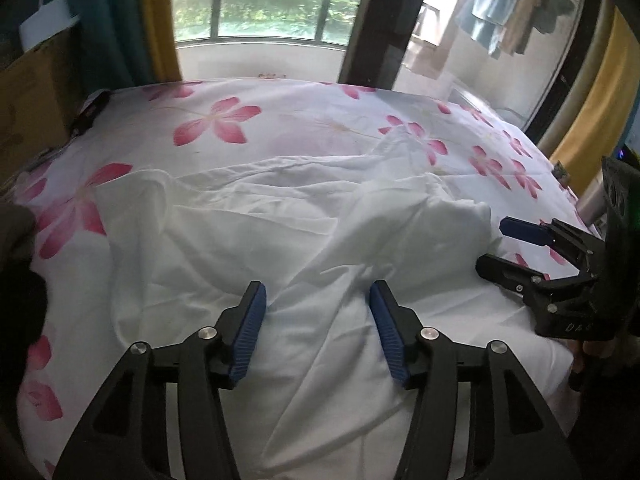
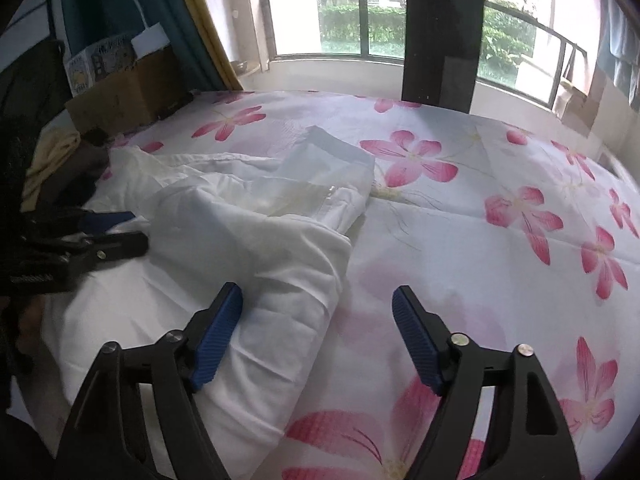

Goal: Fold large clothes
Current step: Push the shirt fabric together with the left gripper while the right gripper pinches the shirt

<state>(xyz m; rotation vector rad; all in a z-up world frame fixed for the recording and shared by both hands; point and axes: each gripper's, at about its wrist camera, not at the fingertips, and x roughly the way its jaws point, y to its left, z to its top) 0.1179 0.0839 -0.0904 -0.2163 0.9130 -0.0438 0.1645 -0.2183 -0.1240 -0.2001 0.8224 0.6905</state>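
A crumpled white garment [image 1: 280, 220] lies on a bed covered by a white sheet with pink flowers [image 1: 216, 120]. My left gripper [image 1: 317, 292] hovers over the garment's near part, its blue pads wide apart with only loose cloth below them. At the right of this view, my right gripper [image 1: 492, 246] stands open beside a bunched fold. In the right wrist view the garment [image 2: 256, 232] reaches from the left to the middle. The right gripper [image 2: 318, 292] is open astride its rolled right edge, above the flowered sheet [image 2: 480, 208]. The left gripper [image 2: 138, 230] shows at the left edge.
A cardboard box [image 2: 124, 96] and a yellow cloth [image 2: 52, 148] sit at the bed's left side. A dark post [image 2: 440, 32] and a railed window stand behind the bed. Clothes [image 1: 508, 12] hang at the upper right. A person's hand [image 1: 588, 356] holds the right gripper.
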